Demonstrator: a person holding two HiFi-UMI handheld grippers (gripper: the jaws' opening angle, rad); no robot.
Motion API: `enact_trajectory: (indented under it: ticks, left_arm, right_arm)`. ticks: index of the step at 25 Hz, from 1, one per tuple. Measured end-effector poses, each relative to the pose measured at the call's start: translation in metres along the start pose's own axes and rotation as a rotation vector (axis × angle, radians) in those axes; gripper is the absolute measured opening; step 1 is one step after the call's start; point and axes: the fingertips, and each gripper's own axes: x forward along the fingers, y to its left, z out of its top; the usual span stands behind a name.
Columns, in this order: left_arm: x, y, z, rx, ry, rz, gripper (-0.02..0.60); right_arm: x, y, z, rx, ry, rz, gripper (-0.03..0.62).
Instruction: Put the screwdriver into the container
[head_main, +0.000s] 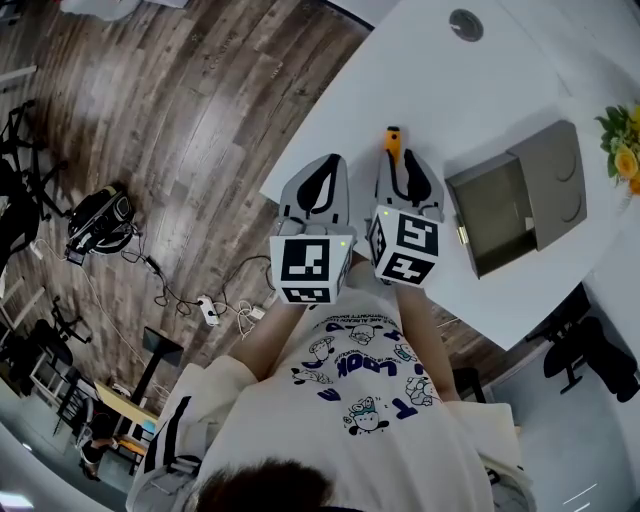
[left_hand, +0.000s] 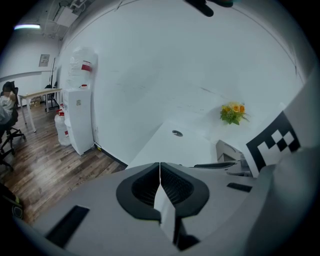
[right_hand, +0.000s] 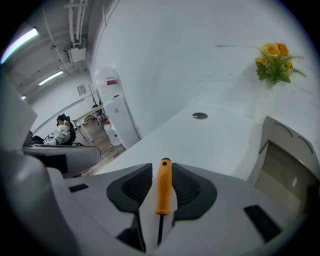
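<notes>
Here, the right gripper (right_hand: 162, 171) stands wide around an orange-handled screwdriver (right_hand: 163, 192).
Its pads sit clear of the handle; the screwdriver is outside and left of the open grey container (head_main: 497, 213), while the left gripper (left_hand: 160, 171), farther from the container, is closed and empty.

Yellow-orange flowers (head_main: 622, 150) at white tabletop (head_main: 440, 90) edge; round grommet (head_main: 466, 24); water dispenser (left_hand: 80, 117); cables (head_main: 190, 295) on wood floor (head_main: 200, 110).

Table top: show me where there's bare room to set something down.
Widest bare stretch: table between the grommet and the screwdriver. Another strip runs from the grommet toward the flowers, behind the container. Crowded: the near edge, where the left tool, right tool and container sit close.
</notes>
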Motion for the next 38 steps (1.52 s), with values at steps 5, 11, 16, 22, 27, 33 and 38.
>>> enact_trajectory:
  ticks: [5,11,16,22,27,33,38]
  left_arm:
    - [0.005,0.003,-0.005,-0.012,0.017,-0.001,0.017]
    - [0.009,0.006,-0.008,-0.016,0.031,-0.006,0.017]
    - [0.010,0.011,-0.011,-0.022,0.040,-0.006,0.017]
    - [0.012,0.013,-0.011,-0.027,0.043,-0.007,0.017]
    - [0.010,0.013,-0.013,-0.029,0.045,-0.009,0.017]
    - [0.008,0.013,-0.015,-0.032,0.044,-0.014,0.017]
    - [0.005,0.013,-0.006,-0.029,0.028,-0.019,0.017]
  right_arm:
    - [0.010,0.001,-0.008,-0.004,0.046,-0.004,0.140]
    - [0.019,-0.001,-0.016,-0.005,0.095,-0.023,0.144]
    - [0.025,-0.002,-0.025,-0.003,0.145,-0.027,0.144]
    - [0.027,-0.003,-0.028,-0.007,0.178,-0.036,0.132]
    - [0.027,-0.004,-0.028,-0.010,0.193,-0.038,0.124]
    - [0.027,-0.008,-0.028,0.059,0.196,-0.015,0.121]
    - [0.015,-0.007,-0.016,0.096,0.149,-0.018,0.121]
